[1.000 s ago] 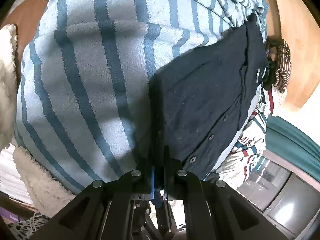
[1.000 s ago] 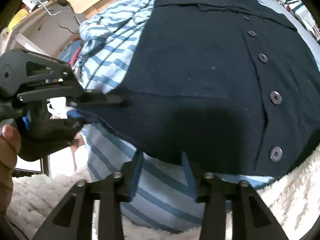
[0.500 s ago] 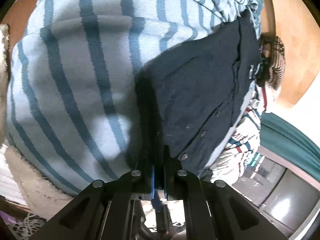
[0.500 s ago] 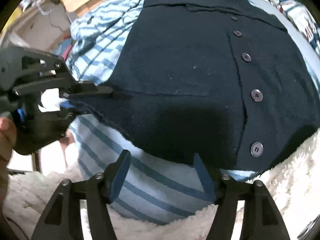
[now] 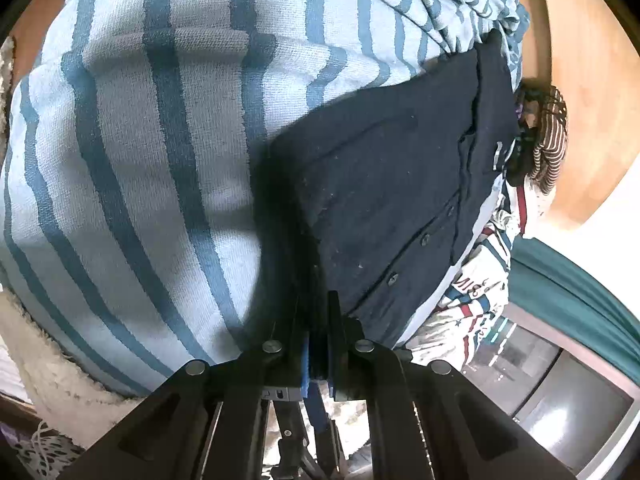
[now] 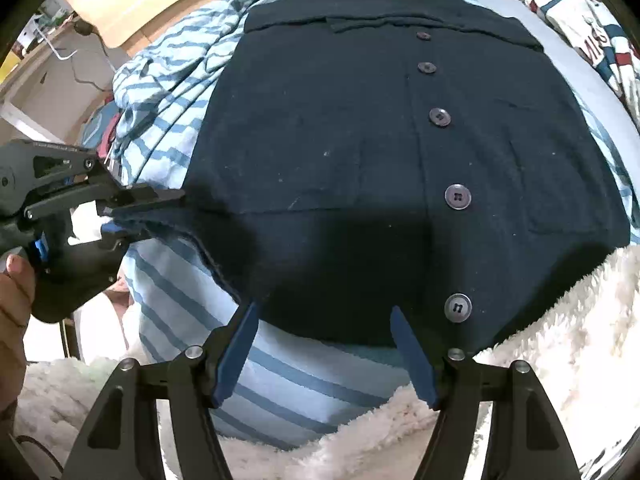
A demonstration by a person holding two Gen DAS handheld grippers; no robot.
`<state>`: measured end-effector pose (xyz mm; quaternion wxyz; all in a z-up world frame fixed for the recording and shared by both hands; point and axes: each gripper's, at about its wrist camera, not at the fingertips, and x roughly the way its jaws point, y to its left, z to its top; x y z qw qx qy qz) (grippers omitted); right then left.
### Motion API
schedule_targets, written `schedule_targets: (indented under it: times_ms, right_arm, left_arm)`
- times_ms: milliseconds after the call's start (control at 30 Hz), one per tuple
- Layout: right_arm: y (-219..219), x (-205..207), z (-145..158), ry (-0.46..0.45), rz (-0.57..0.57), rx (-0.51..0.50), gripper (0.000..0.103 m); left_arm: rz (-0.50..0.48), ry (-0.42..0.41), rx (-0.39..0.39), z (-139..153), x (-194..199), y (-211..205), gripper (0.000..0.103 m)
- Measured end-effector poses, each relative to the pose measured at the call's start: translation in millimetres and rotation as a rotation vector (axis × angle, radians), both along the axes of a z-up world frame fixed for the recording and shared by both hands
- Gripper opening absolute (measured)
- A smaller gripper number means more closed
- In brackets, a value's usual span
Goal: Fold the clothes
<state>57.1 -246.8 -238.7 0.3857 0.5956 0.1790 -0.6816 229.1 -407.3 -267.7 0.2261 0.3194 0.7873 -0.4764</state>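
A dark navy buttoned shirt lies spread flat, front up, filling the middle of the right wrist view, with its collar at the top of the frame and its hem toward the bottom. A row of dark buttons runs down its placket right of centre. The shirt rests on a light blue striped cloth, which shows below the hem at lower centre and bunches in folds at the upper left. Fluffy white fleece lies under both, at the lower right and along the bottom edge.

The left gripper enters from the left edge of that view, held by a hand, its jaws pressed together and pinching the left side edge of the navy shirt. In the left wrist view the same gripper sits at lower centre with dark fabric caught between its closed fingers; the navy shirt stretches away to the upper right, and the striped cloth covers the left half of the frame.

The right gripper stands spread at the bottom of its own view, its blue-padded fingers apart and hanging just over the shirt's hem. Nothing is pressed between them.

A patterned red, white and blue garment lies crumpled at the upper right corner.
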Motion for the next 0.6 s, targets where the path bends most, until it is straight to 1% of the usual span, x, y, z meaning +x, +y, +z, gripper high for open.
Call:
schedule_targets:
  times_ms: [100,233,333,467,600]
  right_arm:
    - [1,0,-3,-0.011,0.005,0.012,0.072]
    - [6,-11,2,-0.033,-0.034,-0.022,0.072]
    - [21,-37,15,-0.030,-0.128,-0.065,0.072]
    - [45,-75,24,0.005,-0.274,-0.049,0.072]
    - [74,-102,34,0.007,-0.383,-0.081,0.072]
  left_arm:
    - [-0.004,-0.010,0.007,-2,-2,1,0.006]
    - [-0.004,-0.023,0.016,-3,-4,1,0.006]
    - [0.007,-0.053,0.009,-3,-6,1,0.006]
    - [0.012,-0.075,0.011,-5,-12,3,0.006]
    - [-0.006,-0.087,-0.004,-6,-22,5,0.006]
